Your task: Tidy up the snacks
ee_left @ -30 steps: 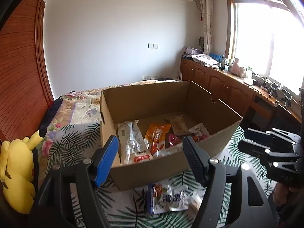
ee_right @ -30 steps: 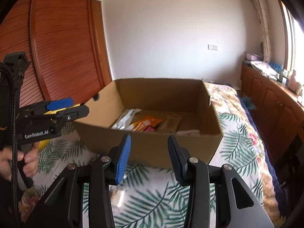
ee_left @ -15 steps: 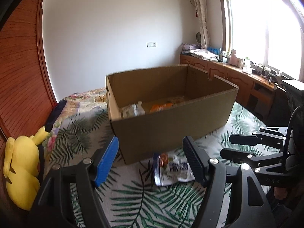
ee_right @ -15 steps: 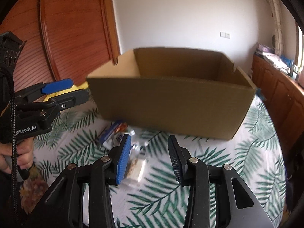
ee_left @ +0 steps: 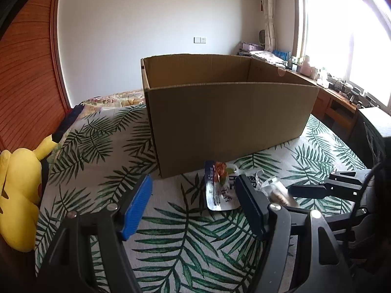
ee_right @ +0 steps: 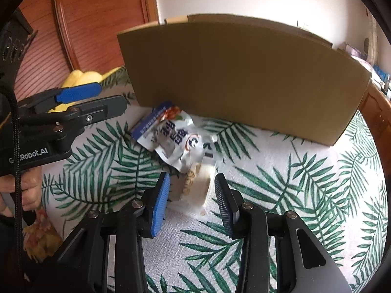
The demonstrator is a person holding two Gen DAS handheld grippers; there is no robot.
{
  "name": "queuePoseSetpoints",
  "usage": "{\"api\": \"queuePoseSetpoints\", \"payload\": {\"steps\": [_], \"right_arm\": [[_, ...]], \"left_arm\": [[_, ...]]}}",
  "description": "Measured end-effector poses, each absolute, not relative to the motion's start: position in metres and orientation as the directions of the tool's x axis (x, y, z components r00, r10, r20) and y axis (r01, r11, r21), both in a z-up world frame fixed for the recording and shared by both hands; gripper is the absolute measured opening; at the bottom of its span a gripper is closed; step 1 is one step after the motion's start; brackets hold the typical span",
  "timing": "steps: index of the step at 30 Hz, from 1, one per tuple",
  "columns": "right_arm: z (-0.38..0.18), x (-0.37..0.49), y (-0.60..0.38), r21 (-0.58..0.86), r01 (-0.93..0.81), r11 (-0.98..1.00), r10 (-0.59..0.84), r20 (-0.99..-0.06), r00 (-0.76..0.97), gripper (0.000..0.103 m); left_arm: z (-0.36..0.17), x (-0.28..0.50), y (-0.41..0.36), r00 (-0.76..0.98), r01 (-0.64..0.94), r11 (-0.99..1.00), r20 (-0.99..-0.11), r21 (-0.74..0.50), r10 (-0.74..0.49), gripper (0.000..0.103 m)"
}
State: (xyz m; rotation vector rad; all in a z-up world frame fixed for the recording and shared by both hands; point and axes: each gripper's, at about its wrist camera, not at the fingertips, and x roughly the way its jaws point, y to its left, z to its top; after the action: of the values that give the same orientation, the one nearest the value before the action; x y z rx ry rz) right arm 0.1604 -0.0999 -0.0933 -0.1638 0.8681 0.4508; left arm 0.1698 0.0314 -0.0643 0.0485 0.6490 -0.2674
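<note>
A big open cardboard box (ee_left: 224, 117) (ee_right: 239, 78) stands on the palm-leaf bedspread (ee_left: 195, 244); I cannot see into it from here. In front of it lie a blue-and-white snack packet (ee_left: 217, 190) (ee_right: 176, 136) and a clear packet of round biscuits (ee_left: 276, 193) (ee_right: 195, 185). My right gripper (ee_right: 191, 195) (ee_left: 310, 185) points down at the clear packet, which lies between its jaws. The jaws are closing, with gaps still showing at the pads. My left gripper (ee_left: 194, 205) (ee_right: 110, 99) hovers open to the left of the packets with nothing between its fingers.
A yellow plush toy (ee_left: 17, 195) (ee_right: 80, 78) lies at the bed's left edge by the wooden sliding doors (ee_right: 92, 24). A wooden cabinet (ee_left: 337, 102) under the window runs along the right. A person's hand (ee_right: 24, 190) holds the left gripper.
Both grippers have sunk towards the bed, so the box's inside has dropped out of sight. The right gripper has tipped down over the clear packet, and both packets look nearer.
</note>
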Motion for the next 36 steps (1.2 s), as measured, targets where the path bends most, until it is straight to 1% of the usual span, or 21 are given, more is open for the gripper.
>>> {"api": "queuePoseSetpoints", "payload": {"steps": [2,4,5,6,18,26,32,36], "right_arm": [[-0.097,0.164,-0.099,0.040,-0.437,0.898,0.302,-0.780,0.549,0.037],[-0.098,0.167,-0.099,0.032,-0.436,0.899,0.293,-0.784,0.547,0.033],[-0.097,0.167,-0.099,0.030,-0.434,0.900,0.291,-0.784,0.548,0.029],[-0.097,0.167,-0.099,0.028,-0.436,0.900,0.290,-0.785,0.548,0.020],[-0.097,0.156,-0.126,0.015,-0.405,0.914,0.270,-0.767,0.582,0.020],[-0.099,0.155,-0.129,0.024,-0.391,0.920,0.270,-0.760,0.591,0.020],[-0.102,0.150,-0.137,0.024,-0.388,0.921,0.274,-0.748,0.604,0.020],[-0.105,0.149,-0.132,0.011,-0.387,0.922,0.268,-0.738,0.619,0.020]], "left_arm": [[-0.067,0.171,0.032,0.762,0.258,0.965,-0.606,-0.037,-0.227,0.071],[-0.070,0.172,0.032,0.759,0.256,0.966,-0.611,-0.039,-0.226,0.071],[-0.071,0.173,0.031,0.757,0.256,0.966,-0.613,-0.041,-0.227,0.071],[-0.072,0.174,0.031,0.755,0.255,0.966,-0.615,-0.043,-0.227,0.071],[-0.074,0.184,0.005,0.731,0.301,0.953,-0.632,-0.040,-0.257,0.071],[-0.078,0.197,-0.016,0.695,0.336,0.941,-0.663,-0.045,-0.279,0.071],[-0.086,0.204,-0.028,0.671,0.349,0.937,-0.695,-0.011,-0.258,0.071],[-0.088,0.209,-0.029,0.655,0.346,0.938,-0.712,-0.015,-0.253,0.071]]}}
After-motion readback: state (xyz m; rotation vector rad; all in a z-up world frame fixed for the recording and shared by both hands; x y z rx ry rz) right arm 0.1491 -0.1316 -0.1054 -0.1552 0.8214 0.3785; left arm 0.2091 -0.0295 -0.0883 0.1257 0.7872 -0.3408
